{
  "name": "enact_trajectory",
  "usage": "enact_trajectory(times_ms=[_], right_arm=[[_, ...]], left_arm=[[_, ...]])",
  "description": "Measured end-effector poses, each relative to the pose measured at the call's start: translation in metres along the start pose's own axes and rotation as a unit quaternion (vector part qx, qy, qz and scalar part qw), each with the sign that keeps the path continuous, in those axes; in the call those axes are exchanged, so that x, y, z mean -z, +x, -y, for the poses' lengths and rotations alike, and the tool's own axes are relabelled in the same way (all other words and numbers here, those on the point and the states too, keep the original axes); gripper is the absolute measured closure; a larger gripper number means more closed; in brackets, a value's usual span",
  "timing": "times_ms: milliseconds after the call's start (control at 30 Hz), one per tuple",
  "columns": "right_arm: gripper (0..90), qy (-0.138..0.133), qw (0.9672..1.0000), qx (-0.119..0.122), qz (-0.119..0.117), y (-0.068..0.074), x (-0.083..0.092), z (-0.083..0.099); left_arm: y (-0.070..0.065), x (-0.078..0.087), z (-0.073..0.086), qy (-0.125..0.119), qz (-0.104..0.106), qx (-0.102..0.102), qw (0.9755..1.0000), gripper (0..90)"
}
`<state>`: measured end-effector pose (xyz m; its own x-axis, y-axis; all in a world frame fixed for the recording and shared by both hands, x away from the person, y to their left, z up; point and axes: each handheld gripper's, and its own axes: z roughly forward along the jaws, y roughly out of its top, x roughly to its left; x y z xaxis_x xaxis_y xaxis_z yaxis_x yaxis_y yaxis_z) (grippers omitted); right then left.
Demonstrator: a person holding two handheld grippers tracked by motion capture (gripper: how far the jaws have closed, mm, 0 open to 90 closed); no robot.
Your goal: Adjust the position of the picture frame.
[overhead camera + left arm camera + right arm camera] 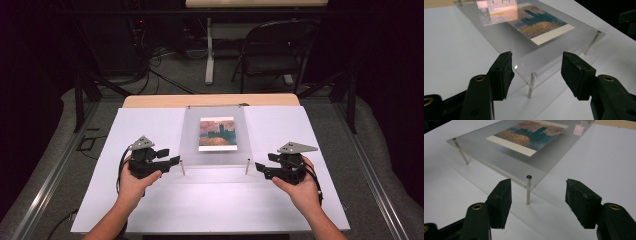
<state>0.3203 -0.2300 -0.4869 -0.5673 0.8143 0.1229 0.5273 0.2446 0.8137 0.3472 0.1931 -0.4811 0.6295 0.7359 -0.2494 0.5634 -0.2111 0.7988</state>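
A clear acrylic panel (192, 135) stands on thin metal posts in the middle of the white table sheet, with a painting print (216, 134) of an orange and teal scene lying flat in it. My left gripper (175, 161) is open just left of the panel's near left post (183, 168). In the left gripper view that post (532, 83) and the panel's corner lie between the spread jaws, untouched. My right gripper (259, 167) is open just right of the near right post (247, 166). The right gripper view shows this post (528, 190) ahead, between its jaws, with nothing gripped.
A white sheet (150, 200) covers the wooden table (210, 100), with bare room on both sides of the panel. A dark folding chair (272, 50), a white table leg (209, 55) and cables stand on the floor beyond the far edge.
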Motion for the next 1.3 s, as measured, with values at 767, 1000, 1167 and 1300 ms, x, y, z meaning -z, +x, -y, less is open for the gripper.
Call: enact_trajectory(times_ms=[767,1000,1167,1300], right_arm=[[37.9,-0.009,0.9989,-0.041,0.02,-0.042,-0.045,-0.07],[37.7,-0.02,0.998,-0.057,0.018,-0.049,-0.075,-0.069],[37.7,-0.005,0.9982,-0.055,0.024,-0.049,-0.091,-0.065],[37.7,-0.002,0.9984,-0.054,0.02,-0.052,-0.101,-0.064]], left_arm=[[0.031,-0.039,-0.058,-0.001,-0.043,0.026,0.9987,39.0],[0.045,-0.063,-0.058,0.0,-0.047,0.047,0.9978,39.7],[0.05,-0.073,-0.056,0.006,-0.049,0.052,0.9974,39.7],[0.054,-0.078,-0.057,0.007,-0.05,0.057,0.9971,39.5]])
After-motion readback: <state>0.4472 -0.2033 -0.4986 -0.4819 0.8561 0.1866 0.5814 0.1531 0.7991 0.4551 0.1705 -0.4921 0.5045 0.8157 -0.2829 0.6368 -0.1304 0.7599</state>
